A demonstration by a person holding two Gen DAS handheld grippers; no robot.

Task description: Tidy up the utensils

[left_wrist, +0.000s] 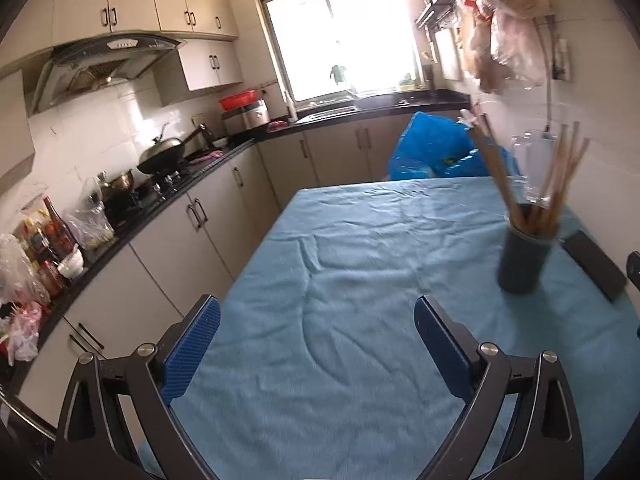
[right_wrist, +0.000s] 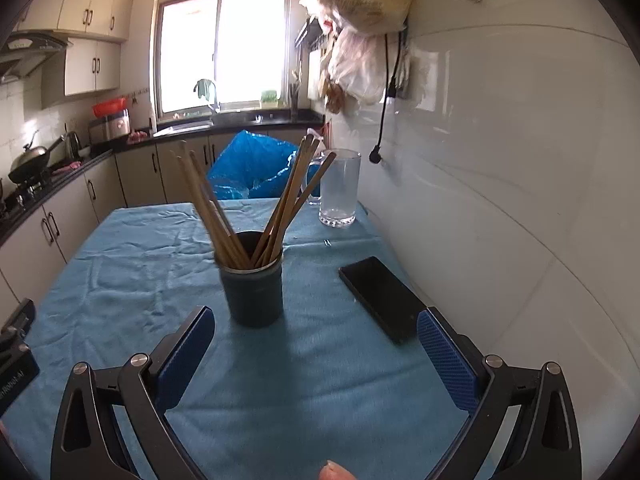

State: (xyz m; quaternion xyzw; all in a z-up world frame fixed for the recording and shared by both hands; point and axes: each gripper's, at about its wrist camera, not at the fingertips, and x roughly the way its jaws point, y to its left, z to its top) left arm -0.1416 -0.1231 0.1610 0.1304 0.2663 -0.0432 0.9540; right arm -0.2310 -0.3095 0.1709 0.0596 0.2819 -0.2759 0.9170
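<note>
Blue ribbed pads frame both views: the right gripper (right_wrist: 316,354) hangs wide and empty above the table (right_wrist: 120,280), and the left gripper (left_wrist: 318,346) is just as wide, holding nothing over bare cloth. Just ahead of the right gripper stands the dark holder (right_wrist: 253,294), upright, with wooden chopsticks (right_wrist: 224,216) fanned in two leaning bunches. A black phone (right_wrist: 380,298) lies near it on the right. Farther back a clear glass (right_wrist: 339,188) stands by the wall. Seemingly the chopsticks are already gathered; any tidying should pinch one bunch high and lift straight, lest the holder tip.
</note>
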